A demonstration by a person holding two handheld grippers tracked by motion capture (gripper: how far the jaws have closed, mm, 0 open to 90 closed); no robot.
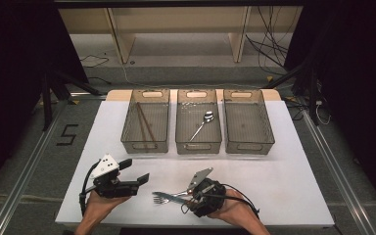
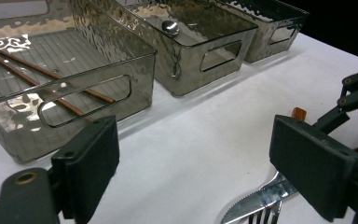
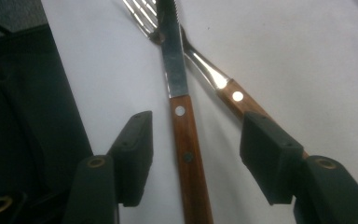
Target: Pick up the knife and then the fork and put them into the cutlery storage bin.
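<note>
On the white worktop [image 1: 284,166] near the person's edge, a knife [image 3: 186,140] with a wooden handle lies across a fork [image 3: 209,70] with a like handle; the knife's blade rests over the fork's neck just below the tines, and the two handles spread apart toward the right tool [image 3: 196,144]; that tool stands over them with its jaws partly apart, the knife's handle between the pads but not touching either, while the far pad covers part of the fork's handle; no pad presses on anything, so the tool is open and grips nothing; in the high view the right tool [image 1: 188,196] sits at the handle end of the cutlery, tines pointing left; the left tool [image 1: 139,172] rests just left of the tines, jaws spread wide and empty, aimed toward the right; from its own view the knife's serrated tip [image 2: 247,207] shows low beside its right jaw; beyond stand three clear grey bins side by side, the left bin [image 1: 127,131] holding chopsticks [image 1: 145,125], the middle bin [image 1: 198,146] a spoon [image 1: 201,125], the right bin [image 1: 269,134] bare.
</note>
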